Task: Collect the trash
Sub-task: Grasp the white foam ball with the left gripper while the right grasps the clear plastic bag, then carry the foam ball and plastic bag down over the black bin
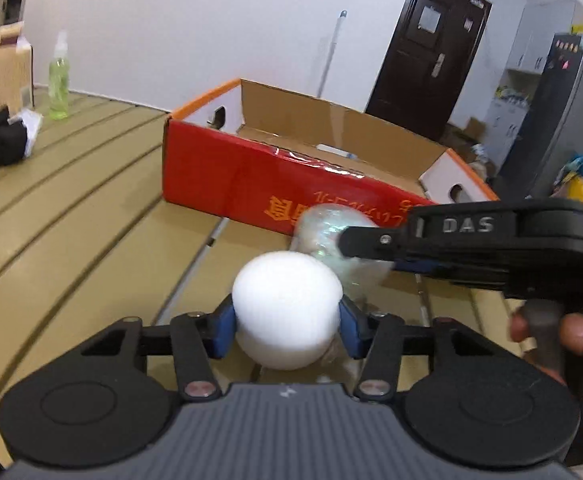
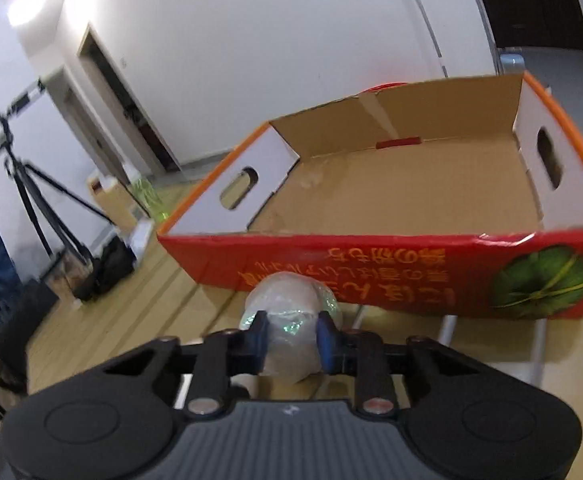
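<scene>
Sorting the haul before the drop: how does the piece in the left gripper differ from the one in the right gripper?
The white foam ball in the left gripper is smooth, opaque and evenly round; the crumpled plastic wad in the right gripper is wrinkled, translucent and glinting green. The ball looks firm, the wad loosely scrunched. Both are pinched between blue pads, short of the red cardboard box.

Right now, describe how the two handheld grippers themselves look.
Both match: the left gripper and right gripper have a grey ribbed body, round black housings, black linkage arms with silver pivots, and blue finger pads. The right gripper's side reads "DAS". Bare fingers show on its handle.
</scene>
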Tool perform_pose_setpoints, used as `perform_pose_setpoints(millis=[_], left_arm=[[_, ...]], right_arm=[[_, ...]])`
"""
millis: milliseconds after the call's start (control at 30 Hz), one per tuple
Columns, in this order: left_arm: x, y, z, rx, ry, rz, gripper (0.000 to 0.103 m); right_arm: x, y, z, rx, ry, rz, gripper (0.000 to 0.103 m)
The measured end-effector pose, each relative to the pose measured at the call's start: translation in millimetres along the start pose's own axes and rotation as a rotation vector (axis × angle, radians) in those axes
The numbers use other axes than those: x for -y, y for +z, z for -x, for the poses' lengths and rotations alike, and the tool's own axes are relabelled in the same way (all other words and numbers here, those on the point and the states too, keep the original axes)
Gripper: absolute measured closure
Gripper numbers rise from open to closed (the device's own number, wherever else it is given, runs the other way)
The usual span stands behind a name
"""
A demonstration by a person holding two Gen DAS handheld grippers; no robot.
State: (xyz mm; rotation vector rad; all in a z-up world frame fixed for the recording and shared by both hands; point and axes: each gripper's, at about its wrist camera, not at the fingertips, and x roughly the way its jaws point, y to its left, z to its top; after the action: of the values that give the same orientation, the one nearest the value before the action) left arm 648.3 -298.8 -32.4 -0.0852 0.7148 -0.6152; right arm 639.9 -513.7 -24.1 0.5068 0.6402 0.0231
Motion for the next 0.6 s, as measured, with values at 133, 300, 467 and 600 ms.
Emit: perform_pose_setpoints(millis=[133, 300, 467, 600], left_arm=[[-2.1, -0.9, 16.2, 0.000, 0.029, -0.008, 0.053], [-7.4, -0.1, 93.5, 0.049, 0.074, -0.032, 0.052], [-18.8, -44.5, 231.7, 0.133, 0.187, -0.102, 0.050], [-25.4, -105.4, 343.3, 0.201, 0.280, -0.107, 0.049]], right_arm=[[-11.1, 0.0, 1.7, 0.008, -0.022, 0.027, 0.091], [-38.7, -8.0, 52.6, 0.026, -0.022, 0.110, 0.092], [-72.6, -48.4, 149.3, 0.052, 0.028, 0.228, 0.092], [-109.7, -103.5, 229.9, 0.070, 0.111, 0.316, 0.092]])
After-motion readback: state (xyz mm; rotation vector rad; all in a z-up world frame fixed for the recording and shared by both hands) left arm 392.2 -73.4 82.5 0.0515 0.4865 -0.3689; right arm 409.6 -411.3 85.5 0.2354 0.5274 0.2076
